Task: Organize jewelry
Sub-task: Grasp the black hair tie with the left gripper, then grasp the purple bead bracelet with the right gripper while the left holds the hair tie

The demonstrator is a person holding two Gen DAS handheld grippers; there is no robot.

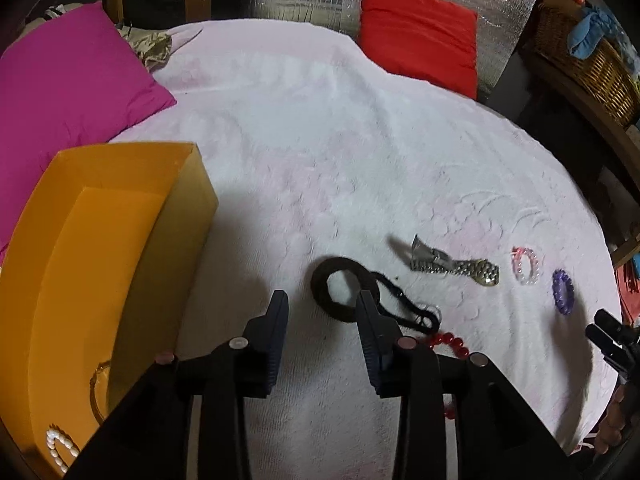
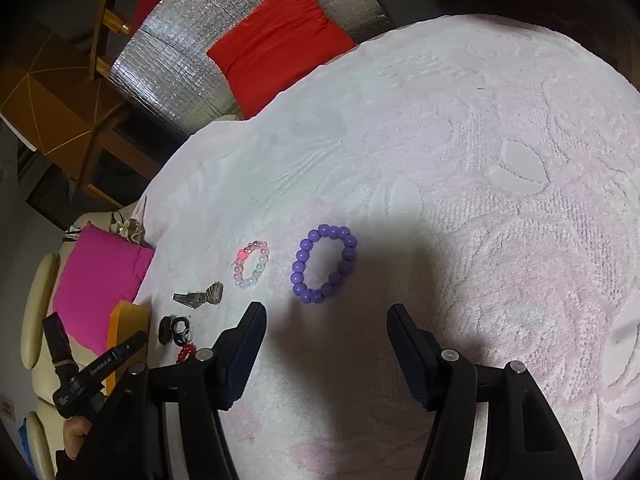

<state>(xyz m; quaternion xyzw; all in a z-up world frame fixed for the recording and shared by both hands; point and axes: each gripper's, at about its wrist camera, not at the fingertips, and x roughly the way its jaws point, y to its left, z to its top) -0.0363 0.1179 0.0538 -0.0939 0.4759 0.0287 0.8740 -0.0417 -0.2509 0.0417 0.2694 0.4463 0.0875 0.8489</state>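
White textured bedspread (image 2: 460, 152) carries the loose jewelry. Left gripper (image 1: 322, 304) hangs parted and empty beside the yellow box (image 1: 120, 216), which holds a pearl strand (image 1: 60, 446). Right gripper (image 2: 326, 320), spread wide and empty, hovers just short of the purple bead bracelet (image 2: 324, 264). Judged step: approach for pickup; next requires lowering and closing across one side of the beads.

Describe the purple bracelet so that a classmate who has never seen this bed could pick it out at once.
On the pale pink bedspread, look just ahead of the open right tongs. There lies the purple bracelet, a ring of opaque round beads. Its neighbour, the pink-and-clear bracelet, is smaller and translucent.
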